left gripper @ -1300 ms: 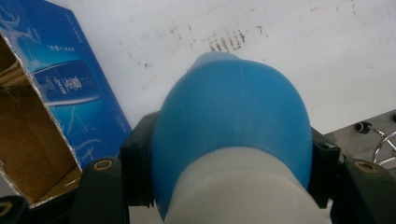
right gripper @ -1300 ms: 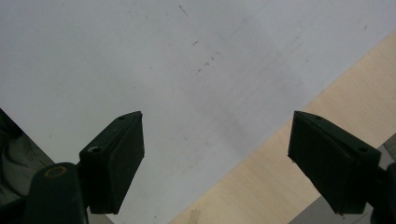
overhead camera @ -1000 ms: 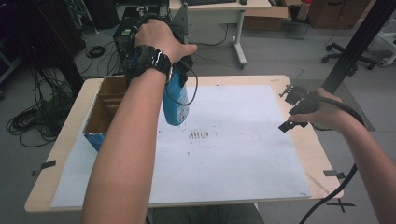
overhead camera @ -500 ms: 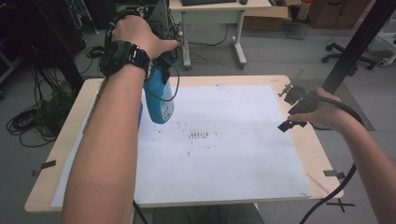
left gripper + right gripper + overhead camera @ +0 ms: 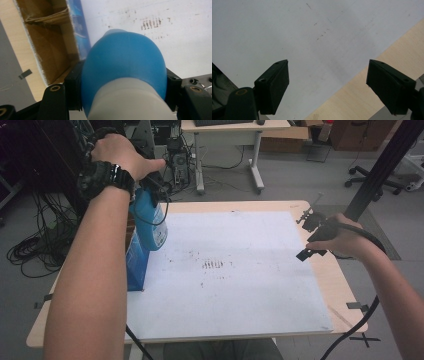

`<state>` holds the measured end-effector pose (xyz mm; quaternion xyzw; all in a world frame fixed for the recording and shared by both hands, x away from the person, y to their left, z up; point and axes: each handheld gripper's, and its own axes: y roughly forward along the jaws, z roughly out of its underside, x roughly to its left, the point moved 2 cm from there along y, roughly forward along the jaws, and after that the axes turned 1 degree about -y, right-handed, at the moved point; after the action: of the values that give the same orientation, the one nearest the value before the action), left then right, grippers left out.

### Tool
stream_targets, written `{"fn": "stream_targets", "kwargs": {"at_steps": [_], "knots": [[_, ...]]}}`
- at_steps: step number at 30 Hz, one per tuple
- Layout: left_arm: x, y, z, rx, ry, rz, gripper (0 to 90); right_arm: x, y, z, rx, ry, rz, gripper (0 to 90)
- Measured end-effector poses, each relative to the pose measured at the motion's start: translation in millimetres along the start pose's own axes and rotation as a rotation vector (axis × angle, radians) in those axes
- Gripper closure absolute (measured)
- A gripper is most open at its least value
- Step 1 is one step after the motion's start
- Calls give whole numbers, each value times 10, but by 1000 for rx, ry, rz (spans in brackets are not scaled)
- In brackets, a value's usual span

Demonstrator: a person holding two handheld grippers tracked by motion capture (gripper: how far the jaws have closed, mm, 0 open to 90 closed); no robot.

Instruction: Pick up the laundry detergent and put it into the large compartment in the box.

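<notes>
At the far left of the table sits an open cardboard box with raw brown walls inside and a glossy blue printed skin outside. Just above its right edge my left gripper is clenched on a blue bottle, smooth rounded plastic that swells like a bulb and carries a pale label band; the black jaws press on both of its sides, and it hangs in the air, tilted, over the left part of the table. Right of it spreads the white sheet, flat and matte, scuffed with small dark marks near the middle, on the pale wooden table. At the right edge my right gripper hangs released, its blocky black pads wide apart over sheet and wood, holding nothing.
</notes>
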<state>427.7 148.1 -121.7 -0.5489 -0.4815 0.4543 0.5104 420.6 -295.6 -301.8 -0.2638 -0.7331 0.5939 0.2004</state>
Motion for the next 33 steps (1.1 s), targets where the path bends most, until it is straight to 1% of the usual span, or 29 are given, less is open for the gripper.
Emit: {"fn": "stream_targets", "kwargs": {"at_steps": [8, 9, 17, 23, 27, 28, 31, 33], "knots": [[233, -31, 31, -7, -33, -5, 374, 5, 13, -31, 4, 2, 0, 186], [266, -34, 34, -14, -42, -6, 374, 5, 11, -34, 5, 3, 0, 186], [519, -65, 80, -18, -87, -17, 374, 4, 5, -62, 12, 6, 2, 185], [665, -103, 110, -23, -114, -39, 374, 9, 7, -81, 15, 6, 4, 185], [757, -123, 127, -29, -130, -45, 374, 6, 11, -84, 19, 8, 3, 185], [757, -123, 127, -29, -130, -45, 374, 6, 11, -84, 19, 8, 3, 185], [851, -126, 136, -29, -148, -50, 374, 0, 8, -86, 20, 12, 4, 185], [886, -125, 139, -31, -154, -56, 374, -3, 10, -88, 20, 8, 4, 185]]}}
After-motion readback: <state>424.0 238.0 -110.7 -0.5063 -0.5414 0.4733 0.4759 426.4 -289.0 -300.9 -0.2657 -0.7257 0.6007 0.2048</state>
